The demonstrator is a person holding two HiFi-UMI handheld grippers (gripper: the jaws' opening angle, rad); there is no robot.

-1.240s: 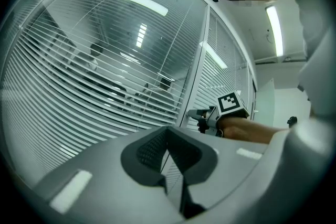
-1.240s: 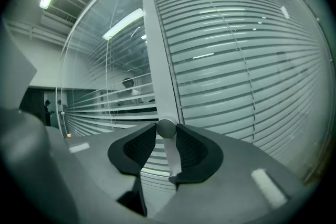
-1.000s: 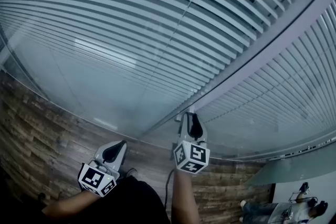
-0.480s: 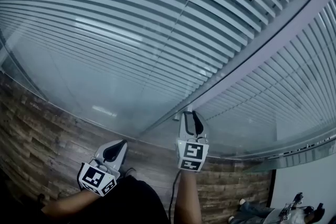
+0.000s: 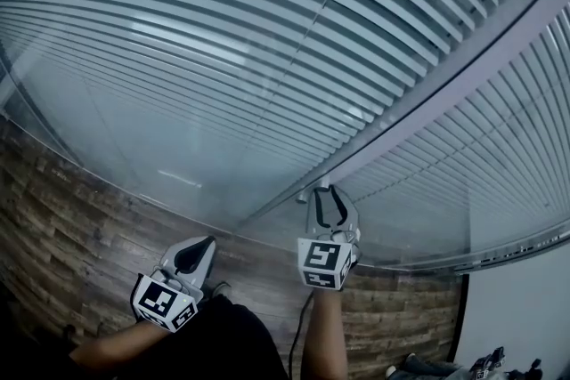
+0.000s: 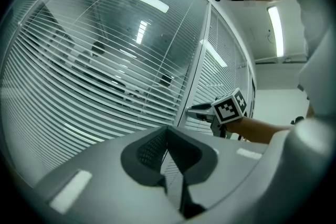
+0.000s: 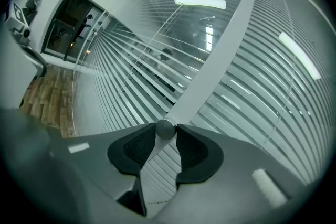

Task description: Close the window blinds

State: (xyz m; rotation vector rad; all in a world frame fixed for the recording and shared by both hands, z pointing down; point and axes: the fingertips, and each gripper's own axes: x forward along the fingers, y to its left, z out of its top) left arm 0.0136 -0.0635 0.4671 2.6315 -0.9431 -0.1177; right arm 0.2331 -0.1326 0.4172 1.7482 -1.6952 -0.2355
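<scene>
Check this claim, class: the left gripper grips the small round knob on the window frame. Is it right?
Wrong gripper. The right gripper grips the small round knob on the window frame, as the right gripper view shows; the left gripper is shut on nothing.

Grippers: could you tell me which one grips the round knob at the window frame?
The right gripper: its jaws clasp the knob, while the left gripper hangs back, shut on nothing.

The left gripper and right gripper are showing grey shells and black ribbed pads. Behind each claw a black-and-white marker cube is sitting, and a dark cable is trailing behind the right one. The person is wearing black clothing.
</scene>
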